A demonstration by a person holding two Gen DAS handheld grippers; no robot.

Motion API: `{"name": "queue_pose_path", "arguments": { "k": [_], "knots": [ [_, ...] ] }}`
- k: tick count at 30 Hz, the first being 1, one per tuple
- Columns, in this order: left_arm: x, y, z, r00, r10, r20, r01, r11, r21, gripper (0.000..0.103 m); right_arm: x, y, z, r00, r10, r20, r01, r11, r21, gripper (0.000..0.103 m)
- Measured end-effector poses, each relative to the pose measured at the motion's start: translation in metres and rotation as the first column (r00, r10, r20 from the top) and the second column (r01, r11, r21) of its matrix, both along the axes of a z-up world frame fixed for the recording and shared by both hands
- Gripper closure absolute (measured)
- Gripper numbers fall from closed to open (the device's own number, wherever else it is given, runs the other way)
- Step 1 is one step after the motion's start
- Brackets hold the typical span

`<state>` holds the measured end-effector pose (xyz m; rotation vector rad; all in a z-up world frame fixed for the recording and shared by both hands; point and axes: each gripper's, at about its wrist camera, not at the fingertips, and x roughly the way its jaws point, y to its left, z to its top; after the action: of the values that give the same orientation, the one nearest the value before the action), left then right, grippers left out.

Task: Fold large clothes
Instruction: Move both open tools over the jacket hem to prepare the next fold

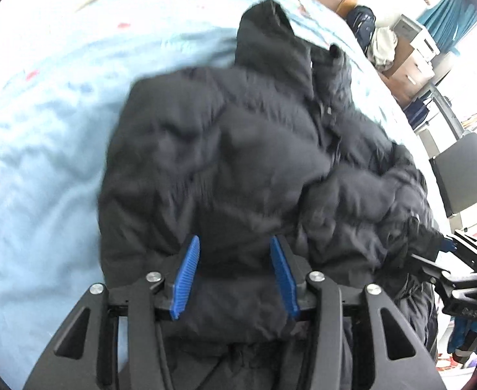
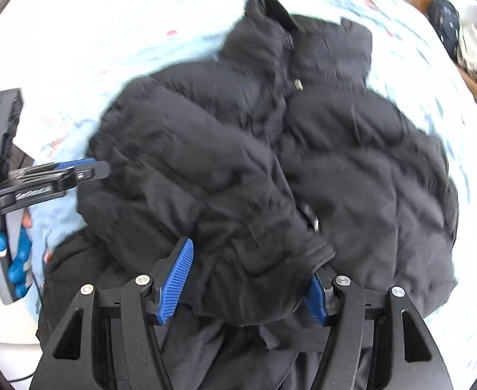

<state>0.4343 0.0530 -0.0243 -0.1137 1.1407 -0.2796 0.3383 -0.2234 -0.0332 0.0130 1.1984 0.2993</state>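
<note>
- The bed (image 1: 43, 104), under a pale blue printed sheet, takes up most of both views and carries everything else.
- A black puffer jacket (image 1: 225, 149) lies spread on the bed, hood (image 1: 271, 39) at the far end and the hem toward both cameras. Its front zip (image 2: 298, 84) runs down the middle in the right wrist view, and the whole garment is motion-blurred.
- A sleeve (image 2: 225, 195) is folded across the jacket's front, its cuff end down near the right gripper.
- The left gripper (image 1: 235, 276) sits at the near hem with its blue pads (image 1: 186, 276) apart and jacket fabric bulging up between them; whether the pads press the cloth I cannot tell. In the right wrist view the same tool (image 2: 85, 170) shows side-on at the jacket's left edge.
- The right gripper (image 2: 248, 279) has its pads (image 2: 176, 282) spread wide, the sleeve's cuff end filling the gap and covering most of the right pad; a grip cannot be confirmed.
- Off the bed's right side stand a dark chair (image 1: 466, 169), cardboard boxes (image 1: 410, 61) and a dark backpack (image 1: 363, 24).
</note>
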Motion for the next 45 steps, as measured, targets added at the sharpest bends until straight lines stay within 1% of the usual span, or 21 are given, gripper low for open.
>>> {"name": "queue_pose_path", "arguments": {
  "k": [4,6,8,11,12,15,18,21,25,26,28,31,33,34,35,38,41,44,45],
  "knots": [
    [0.028,-0.005,0.007,0.999,0.012,0.033,-0.013,1.0,0.007,0.055,0.017,0.017,0.011,0.999,0.027,0.043,-0.028,1.0,0.012,0.04],
    [0.043,-0.01,0.001,0.999,0.015,0.031,-0.016,1.0,0.02,0.055,0.026,0.024,0.005,0.998,0.037,0.042,-0.038,0.999,0.009,0.04],
    [0.053,-0.016,-0.013,1.0,0.013,0.006,-0.014,0.999,0.033,0.055,0.03,0.028,-0.008,0.998,0.048,0.03,-0.048,0.999,-0.013,0.04],
    [0.058,-0.022,-0.033,1.0,-0.005,-0.022,0.006,0.998,0.062,0.053,0.028,0.019,-0.036,0.999,0.031,-0.022,-0.032,0.999,-0.026,0.04],
    [0.058,-0.024,-0.042,1.0,-0.009,-0.029,0.011,0.997,0.071,0.052,0.026,0.017,-0.041,0.999,0.024,-0.031,-0.025,0.999,-0.024,0.04],
    [0.053,-0.023,-0.058,0.999,-0.006,-0.039,0.009,0.998,0.07,0.051,0.015,0.004,-0.052,0.999,0.007,-0.05,-0.006,1.0,0.005,0.04],
    [0.05,-0.023,-0.063,0.999,-0.01,-0.032,0.012,0.998,0.061,0.05,0.003,-0.007,-0.054,0.998,-0.011,-0.068,0.014,0.999,0.037,0.04],
    [0.052,-0.023,-0.062,0.999,-0.023,-0.038,0.025,0.998,0.058,0.05,-0.009,-0.017,-0.049,0.996,-0.029,-0.08,0.033,0.998,0.045,0.04],
    [0.048,-0.019,-0.052,0.998,-0.039,-0.04,0.041,0.997,0.06,0.05,-0.022,-0.032,-0.036,0.996,-0.041,-0.081,0.045,0.998,0.044,0.04],
    [0.046,-0.018,-0.049,0.999,-0.038,-0.036,0.04,0.997,0.066,0.05,-0.024,-0.036,-0.031,0.996,-0.035,-0.077,0.038,0.999,0.028,0.04],
    [0.045,-0.015,-0.041,0.999,-0.03,-0.028,0.032,0.997,0.068,0.05,-0.028,-0.046,-0.025,0.997,-0.025,-0.069,0.026,0.999,0.026,0.04],
    [0.045,-0.011,-0.024,1.0,-0.009,0.014,0.008,0.998,0.065,0.05,-0.025,-0.062,-0.012,0.999,-0.022,-0.042,0.023,0.999,0.029,0.04],
    [0.052,-0.012,-0.011,0.999,0.004,0.049,-0.007,0.998,0.066,0.049,-0.016,-0.074,-0.003,1.0,-0.026,-0.01,0.026,0.999,0.033,0.039],
    [0.057,-0.012,-0.006,0.998,0.008,0.059,-0.012,0.998,0.067,0.045,-0.01,-0.08,0.001,1.0,-0.028,0.004,0.028,0.999,0.037,0.039],
    [0.066,-0.014,0.001,0.997,0.018,0.078,-0.023,0.998,0.064,0.044,0.0,-0.088,0.004,0.999,-0.033,0.024,0.032,0.999,0.041,0.039],
    [0.092,-0.018,0.01,0.995,0.045,0.089,-0.049,0.998,0.038,0.04,0.03,-0.104,0.004,0.997,-0.036,0.066,0.034,0.999,0.035,0.038],
    [0.127,-0.024,0.014,0.993,0.072,0.089,-0.072,0.997,-0.004,0.04,0.068,-0.125,0.0,0.993,-0.063,0.105,0.061,0.998,0.025,0.038],
    [0.155,-0.033,0.012,0.992,0.079,0.097,-0.079,0.997,-0.006,0.04,0.109,-0.142,-0.004,0.986,-0.099,0.136,0.094,0.995,0.044,0.038],
    [0.168,-0.035,0.011,0.992,0.084,0.093,-0.082,0.996,-0.024,0.04,0.125,-0.147,-0.007,0.983,-0.111,0.149,0.104,0.993,0.053,0.038]
  ]
}}
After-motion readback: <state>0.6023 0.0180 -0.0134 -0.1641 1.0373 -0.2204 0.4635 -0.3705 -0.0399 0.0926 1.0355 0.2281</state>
